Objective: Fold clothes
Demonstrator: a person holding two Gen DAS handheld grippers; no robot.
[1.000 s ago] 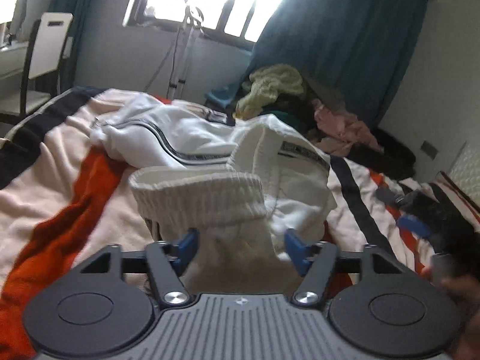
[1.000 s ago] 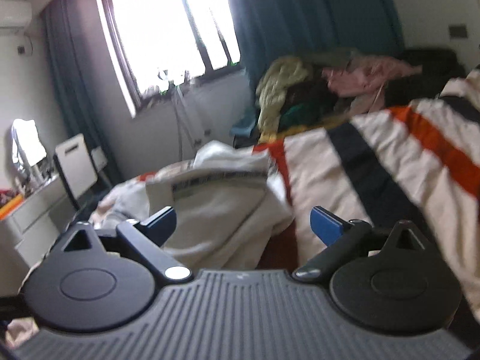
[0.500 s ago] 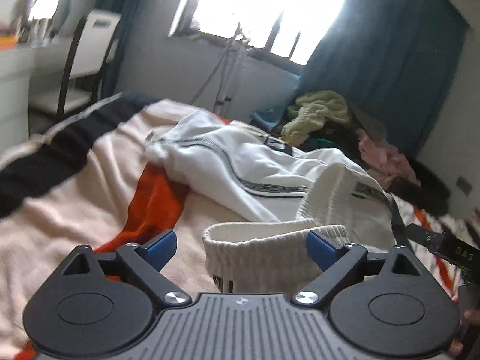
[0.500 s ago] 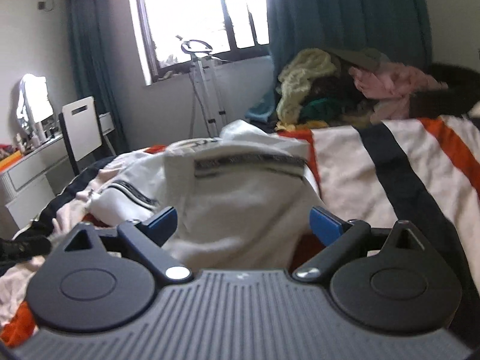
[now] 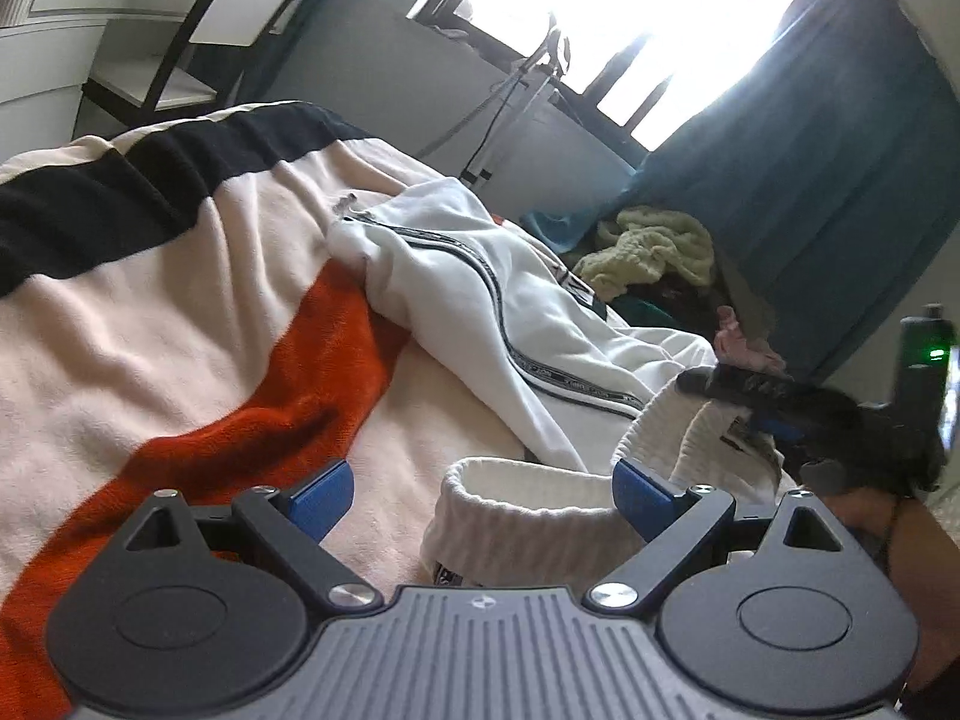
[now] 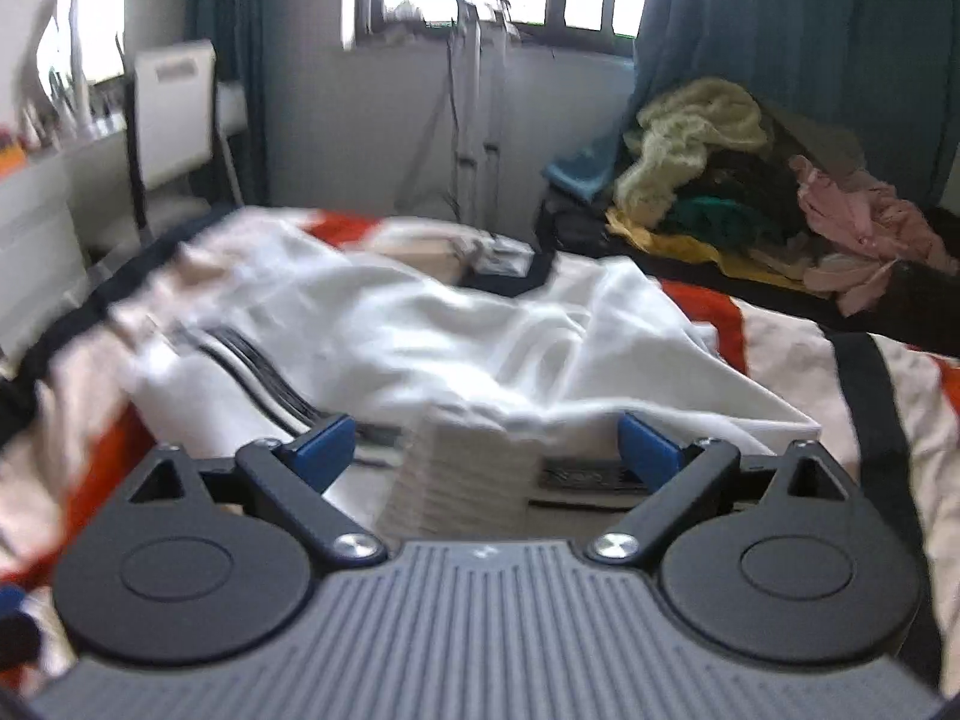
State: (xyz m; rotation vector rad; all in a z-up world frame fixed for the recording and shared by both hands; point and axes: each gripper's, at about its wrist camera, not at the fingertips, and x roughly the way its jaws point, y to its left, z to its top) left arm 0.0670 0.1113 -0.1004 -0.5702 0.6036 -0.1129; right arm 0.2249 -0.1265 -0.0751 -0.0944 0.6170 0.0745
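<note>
White jacket (image 5: pixel 516 324) on bed; left tongs (image 5: pixel 483 495) wide, right tongs (image 6: pixel 487 451) closing (both empty)

The white jacket (image 6: pixel 420 324) looks smeary in the right wrist view, so its stripes run together. The hand (image 5: pixel 870 516) (beside the left gripper) is mostly hidden. The chair (image 5: pixel 240 18) is cut off at the top.

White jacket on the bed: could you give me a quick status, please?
Left gripper open, ribbed hem between pads. Right gripper closing on hem, not gripping. White jacket unfolded. Nothing blocking.
</note>
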